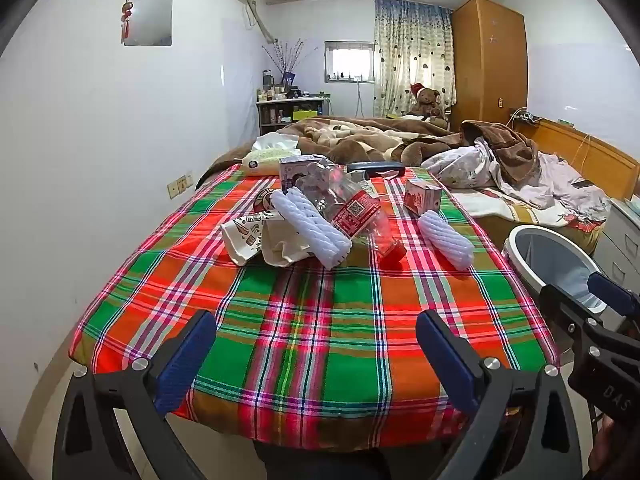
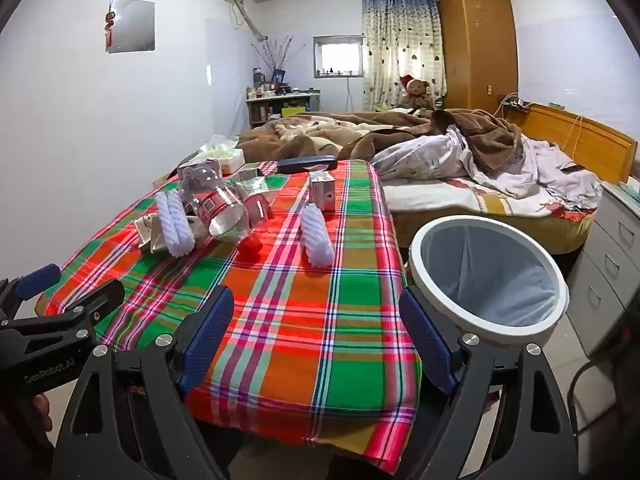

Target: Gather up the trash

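Note:
Trash lies on the far half of a plaid-covered table [image 1: 304, 320]: a clear plastic bottle [image 1: 356, 212] with a red label and red cap, two white foam sleeves [image 1: 310, 228] [image 1: 446, 234], a crumpled paper bag [image 1: 256, 240], a red carton [image 1: 422, 196] and a pink box [image 1: 294, 170]. The bottle [image 2: 224, 208] and sleeves [image 2: 174, 226] [image 2: 316, 236] also show in the right wrist view. A white bin [image 2: 488, 264] with a liner stands right of the table. My left gripper [image 1: 316, 344] and right gripper [image 2: 316, 320] are open and empty over the table's near edge.
A bed with brown blankets [image 1: 360, 140] and light sheets [image 1: 520, 176] lies behind the table. A grey drawer unit [image 2: 612, 256] stands at the right. A tissue box [image 1: 272, 152] and dark case [image 1: 376, 167] sit at the table's far end. The wardrobe [image 1: 488, 60] stands far back.

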Motion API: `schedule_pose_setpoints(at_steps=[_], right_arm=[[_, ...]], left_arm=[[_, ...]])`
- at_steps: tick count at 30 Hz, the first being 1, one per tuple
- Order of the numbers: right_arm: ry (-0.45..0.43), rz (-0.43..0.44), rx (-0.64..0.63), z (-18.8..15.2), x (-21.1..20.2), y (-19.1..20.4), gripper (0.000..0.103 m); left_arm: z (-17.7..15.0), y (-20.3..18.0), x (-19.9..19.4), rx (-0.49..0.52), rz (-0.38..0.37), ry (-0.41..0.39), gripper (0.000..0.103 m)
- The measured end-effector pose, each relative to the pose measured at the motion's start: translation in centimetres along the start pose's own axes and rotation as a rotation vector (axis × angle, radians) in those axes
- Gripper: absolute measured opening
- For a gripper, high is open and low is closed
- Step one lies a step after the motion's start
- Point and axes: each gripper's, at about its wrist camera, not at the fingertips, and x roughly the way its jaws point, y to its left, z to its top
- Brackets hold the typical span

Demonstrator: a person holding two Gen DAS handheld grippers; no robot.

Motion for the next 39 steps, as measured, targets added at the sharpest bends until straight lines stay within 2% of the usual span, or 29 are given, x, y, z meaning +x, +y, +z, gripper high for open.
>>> schedule_pose_setpoints(at_steps=[39], right_arm=[[-0.014,-0.02,0.007,0.15,-0.66,-0.25,0.086]], left_arm=[[-0.06,0.0,0.04,-0.006,-0.002,0.005,0.102]])
